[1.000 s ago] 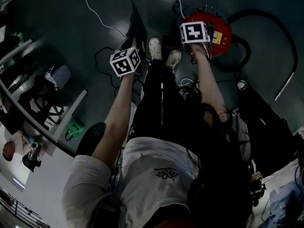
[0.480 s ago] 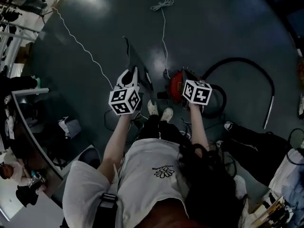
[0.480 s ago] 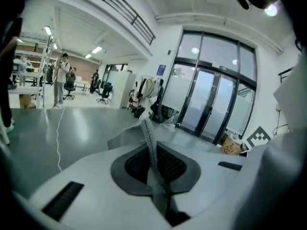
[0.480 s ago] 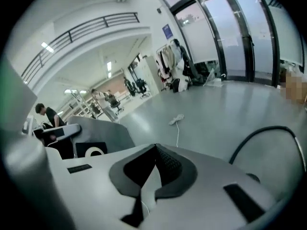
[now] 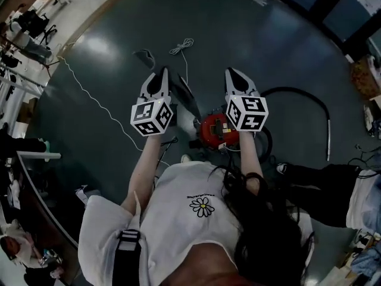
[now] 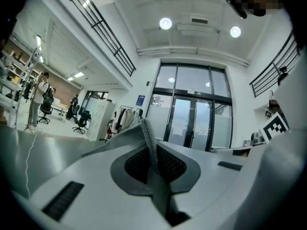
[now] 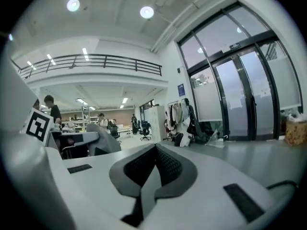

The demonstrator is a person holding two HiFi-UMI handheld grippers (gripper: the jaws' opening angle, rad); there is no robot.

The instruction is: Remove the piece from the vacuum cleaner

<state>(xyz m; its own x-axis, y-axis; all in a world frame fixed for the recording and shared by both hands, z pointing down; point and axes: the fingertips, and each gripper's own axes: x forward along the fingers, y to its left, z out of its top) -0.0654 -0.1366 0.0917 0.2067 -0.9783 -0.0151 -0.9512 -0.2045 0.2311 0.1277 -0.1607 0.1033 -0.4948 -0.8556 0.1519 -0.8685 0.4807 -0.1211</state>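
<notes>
The pads (image 6: 178,165) of the left gripper (image 6: 152,153) were pressed together on a thin grey strip, the edge of the flat dark piece (image 6: 148,139), which rose from between them and widened to the left. In the head view that piece (image 5: 184,98) hung from the left gripper (image 5: 159,74), slanting down to the right toward the vacuum cleaner (image 5: 212,130). The pads (image 7: 169,163) of the right gripper (image 7: 154,150) met at their tips with nothing between them.

A second earlier both grippers had been low by the person's feet, the right one directly over the red vacuum cleaner. Now both were raised and held level, side by side, facing out across the room toward the glass doors (image 6: 192,119). The right gripper (image 5: 234,72) had come off the vacuum cleaner, which sat on the floor (image 5: 268,46) below and between the two grippers, near the person. Its black hose (image 5: 306,93) curved away to the right.
</notes>
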